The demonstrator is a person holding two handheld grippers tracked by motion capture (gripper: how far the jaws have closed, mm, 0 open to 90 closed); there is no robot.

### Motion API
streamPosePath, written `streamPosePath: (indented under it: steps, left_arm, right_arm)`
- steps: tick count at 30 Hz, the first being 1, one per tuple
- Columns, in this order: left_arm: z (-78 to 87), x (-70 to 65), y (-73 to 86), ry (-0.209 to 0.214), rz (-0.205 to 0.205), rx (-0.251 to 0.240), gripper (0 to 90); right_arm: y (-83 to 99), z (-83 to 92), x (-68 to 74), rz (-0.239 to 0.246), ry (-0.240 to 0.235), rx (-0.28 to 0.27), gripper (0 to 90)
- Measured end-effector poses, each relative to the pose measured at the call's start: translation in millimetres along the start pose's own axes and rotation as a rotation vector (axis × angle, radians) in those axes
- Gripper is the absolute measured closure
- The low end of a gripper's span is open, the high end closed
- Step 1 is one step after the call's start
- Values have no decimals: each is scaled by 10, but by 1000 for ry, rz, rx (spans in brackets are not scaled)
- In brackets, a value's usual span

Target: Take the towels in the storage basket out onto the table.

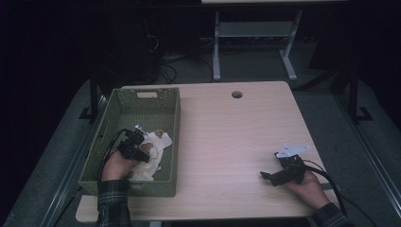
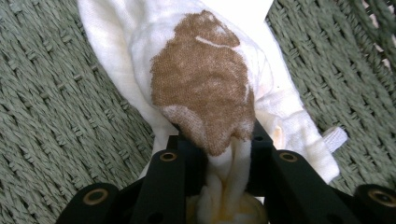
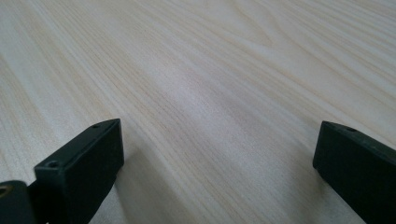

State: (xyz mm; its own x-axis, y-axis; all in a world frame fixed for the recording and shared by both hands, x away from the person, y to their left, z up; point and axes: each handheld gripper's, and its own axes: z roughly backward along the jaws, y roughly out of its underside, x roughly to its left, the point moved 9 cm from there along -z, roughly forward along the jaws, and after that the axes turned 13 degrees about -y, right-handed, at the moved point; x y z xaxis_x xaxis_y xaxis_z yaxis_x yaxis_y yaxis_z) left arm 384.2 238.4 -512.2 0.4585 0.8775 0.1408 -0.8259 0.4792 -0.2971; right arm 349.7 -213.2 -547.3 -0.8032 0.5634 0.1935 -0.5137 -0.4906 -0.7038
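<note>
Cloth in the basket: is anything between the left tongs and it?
Nothing visible. The left tongs are already shut on a bunched fold of the white, brown-patched cloth, which lies inside the green basket. The right tongs are open over bare table.

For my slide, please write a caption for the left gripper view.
Left gripper shut on a white cloth with brown patch inside the green woven basket.

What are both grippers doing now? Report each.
Left gripper: shut on the white cloth in the green basket.
Right gripper: open, holding nothing.
</note>
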Motion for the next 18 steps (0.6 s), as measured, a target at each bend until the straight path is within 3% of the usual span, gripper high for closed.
streamPosePath:
  steps: [7, 9, 10, 11, 12, 14, 16, 18]
  left_arm:
    - [104, 31, -68, 32, 31, -74, 748]
    - [178, 50, -119, 47, 62, -129, 749]
    - [178, 50, -119, 47, 62, -129, 748]
    - [242, 58, -163, 59, 78, -177, 749]
    - [242, 58, -163, 59, 78, -177, 748]
    - [353, 81, -228, 63, 111, -243, 748]
    - [388, 87, -248, 65, 119, -266, 748]
    - [504, 94, -293, 76, 131, -327, 748]
  right_arm:
    - [0, 0, -1, 1, 0, 0, 14]
    - [0, 0, -2, 1, 0, 0, 14]
    - [0, 0, -2, 1, 0, 0, 14]
    - [0, 0, -2, 1, 0, 0, 14]
    - [0, 0, -2, 1, 0, 0, 14]
    - [0, 0, -2, 1, 0, 0, 14]
    - [0, 0, -1, 0, 0, 0, 14]
    - [0, 0, -1, 0, 0, 0, 14]
